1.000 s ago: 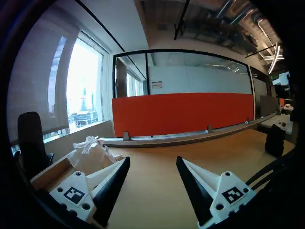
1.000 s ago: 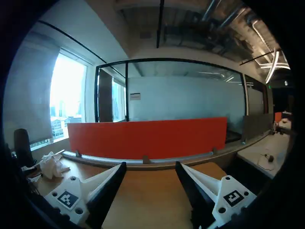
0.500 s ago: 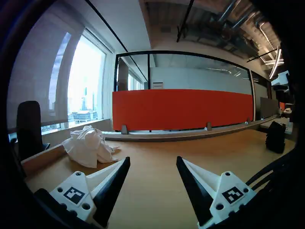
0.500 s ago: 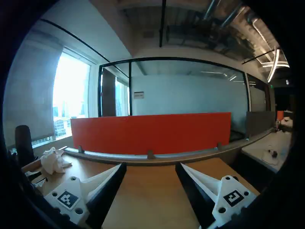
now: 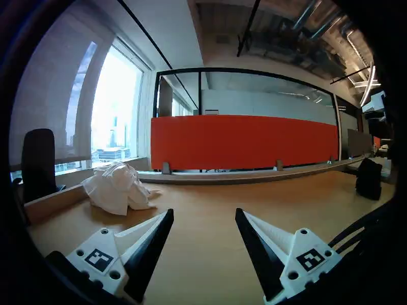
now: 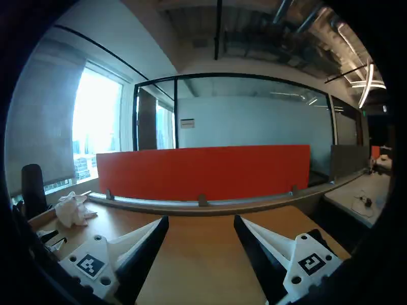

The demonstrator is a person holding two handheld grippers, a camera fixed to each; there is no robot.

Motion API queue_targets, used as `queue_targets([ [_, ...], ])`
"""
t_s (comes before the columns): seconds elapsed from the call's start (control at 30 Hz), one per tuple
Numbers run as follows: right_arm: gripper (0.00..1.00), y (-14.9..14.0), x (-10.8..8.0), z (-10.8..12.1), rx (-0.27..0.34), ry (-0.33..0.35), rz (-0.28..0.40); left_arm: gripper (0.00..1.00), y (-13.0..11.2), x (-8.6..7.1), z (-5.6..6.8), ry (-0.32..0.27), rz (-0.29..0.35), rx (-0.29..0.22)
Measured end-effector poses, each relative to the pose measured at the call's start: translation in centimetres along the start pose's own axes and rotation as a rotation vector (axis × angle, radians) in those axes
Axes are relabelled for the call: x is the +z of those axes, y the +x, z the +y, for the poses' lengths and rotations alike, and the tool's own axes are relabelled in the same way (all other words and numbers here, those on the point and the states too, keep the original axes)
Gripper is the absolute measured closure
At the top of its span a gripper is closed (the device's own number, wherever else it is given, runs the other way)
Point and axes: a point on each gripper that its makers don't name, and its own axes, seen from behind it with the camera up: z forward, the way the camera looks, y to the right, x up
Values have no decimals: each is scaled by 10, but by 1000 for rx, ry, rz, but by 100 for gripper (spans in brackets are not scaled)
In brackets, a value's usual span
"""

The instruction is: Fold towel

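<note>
Crumpled white cloth towel (image 5: 116, 187): soft, wrinkled, matt. Light wooden desk top (image 5: 203, 178): smooth, faint sheen. Orange divider panel (image 5: 244, 141): flat, matt. Left gripper (image 5: 203, 211), right gripper (image 6: 201, 218): white hard plastic bodies, black matt finger faces. Glass partition wall (image 6: 254, 117): glossy, reflective.

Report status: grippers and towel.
Left hand-held gripper open, empty. Right hand-held gripper open, empty. Towel crumpled on desk, untouched. Dark object well apart from towel.
</note>
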Motion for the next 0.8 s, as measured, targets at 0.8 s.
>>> queue_targets([
  [0.8,0,-3,0,14,26,-17,0,11,1,-1,-1,-2,18,1],
])
